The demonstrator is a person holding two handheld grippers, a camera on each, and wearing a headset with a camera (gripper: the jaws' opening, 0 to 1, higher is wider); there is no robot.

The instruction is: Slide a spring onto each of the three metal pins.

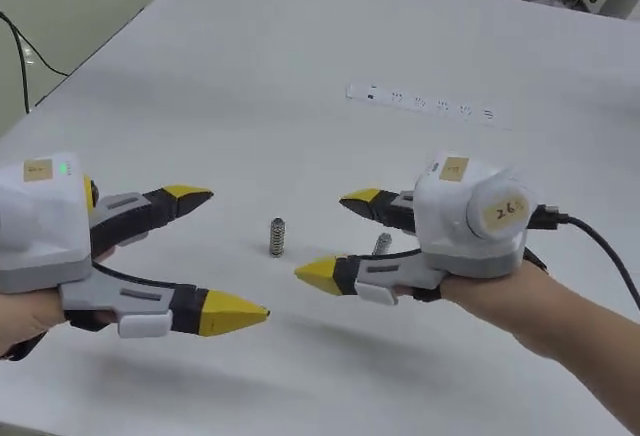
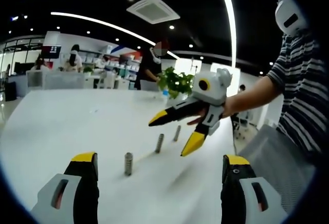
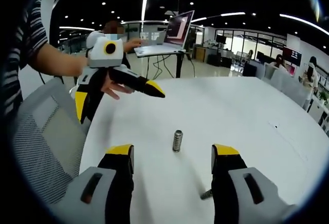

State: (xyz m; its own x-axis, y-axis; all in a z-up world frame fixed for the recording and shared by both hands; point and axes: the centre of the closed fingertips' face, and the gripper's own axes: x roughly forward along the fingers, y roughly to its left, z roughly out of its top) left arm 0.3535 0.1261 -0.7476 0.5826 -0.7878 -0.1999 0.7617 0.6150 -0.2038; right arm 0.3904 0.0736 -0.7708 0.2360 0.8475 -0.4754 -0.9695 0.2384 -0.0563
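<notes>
Two spread hand-held grippers (image 1: 233, 253) (image 1: 321, 235) flank upright spring (image 1: 277, 237).

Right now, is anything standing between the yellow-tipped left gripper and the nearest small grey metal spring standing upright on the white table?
Nothing visible does. Bare white table lies between the open yellow-tipped left gripper and the upright grey metal spring.

The first pin (image 1: 277, 237) stands upright on the white worktop (image 1: 300, 76) with a grey coiled spring (image 1: 277, 228) round it, and nothing touches it. Near it rises the second pin (image 1: 381, 244), partly hidden. The left gripper view shows all three in a short row, the third pin (image 2: 177, 133) farthest; whether it bears a spring is unclear
</notes>
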